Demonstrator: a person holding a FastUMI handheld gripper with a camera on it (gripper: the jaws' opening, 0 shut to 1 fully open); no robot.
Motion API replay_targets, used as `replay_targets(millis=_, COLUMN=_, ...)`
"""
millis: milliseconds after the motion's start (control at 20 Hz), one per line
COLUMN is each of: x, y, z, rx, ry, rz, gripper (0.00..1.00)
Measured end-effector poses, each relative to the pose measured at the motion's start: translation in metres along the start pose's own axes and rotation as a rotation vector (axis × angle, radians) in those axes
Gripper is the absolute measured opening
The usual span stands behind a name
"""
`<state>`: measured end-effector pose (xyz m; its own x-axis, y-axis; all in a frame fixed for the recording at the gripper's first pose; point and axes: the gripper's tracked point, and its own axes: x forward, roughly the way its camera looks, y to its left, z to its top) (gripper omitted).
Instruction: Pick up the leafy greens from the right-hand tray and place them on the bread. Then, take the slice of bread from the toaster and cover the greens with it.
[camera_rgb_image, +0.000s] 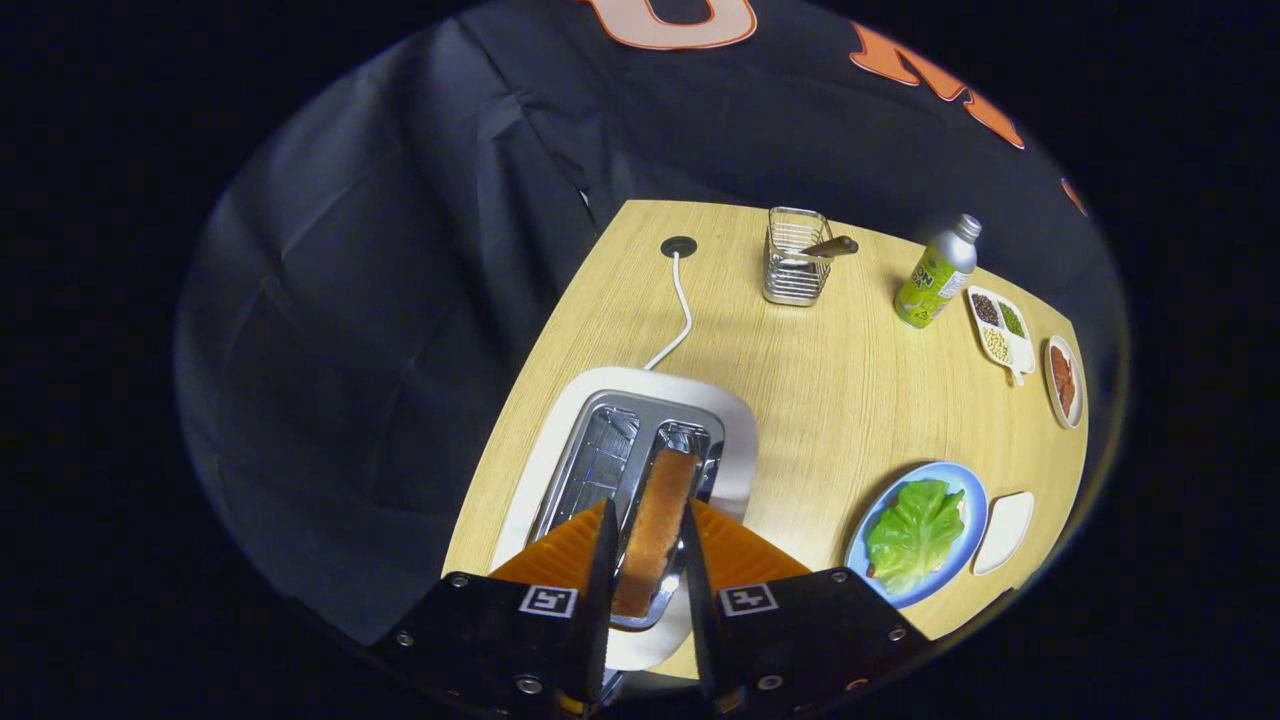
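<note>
Wooden tabletop set against black cloth booth wall; camera looks down on it from above. Slice of bread, toasted brown, stands on edge in the right-hand slot of the white toaster, its top edge proud of the slot. Gripper is closed onto the slice: one finger lies along each flat face, both appear to press on it, with no visible gap. Left-hand slot of the toaster shows its wire cage only. Toaster's white cord runs away from the fingers to a round cable port near the table's far edge. Leafy greens lie on a blue plate to the right of the toaster, well apart from it; a thin reddish-brown rim peeks out under the near edge of the greens, likely the lower bread, cannot confirm. A small white dish sits just beside the plate on its right. Farther off: wire mesh holder with a brown-handled utensil leaning in it; green bottle with a metal cap, to the right of the holder; white divided dish with dark, green and pale contents in separate compartments, near the bottle; a small round dish with something reddish beside it at the table's right edge.
</note>
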<state>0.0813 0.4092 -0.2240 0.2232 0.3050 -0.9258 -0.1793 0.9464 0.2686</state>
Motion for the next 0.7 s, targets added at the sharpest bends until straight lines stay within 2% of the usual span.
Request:
replay_targets(millis=150, x=0.000, y=-0.001, z=0.002, rx=-0.003, ry=-0.006, rz=0.001, gripper=0.17)
replay_targets(millis=450, x=-0.010, y=0.001, z=0.014, rx=-0.006, ry=-0.062, rz=0.058, gripper=0.10)
replay_targets(millis=700, x=-0.042, y=-0.003, z=0.028, rx=0.005, ry=-0.148, rz=0.121, gripper=0.09)
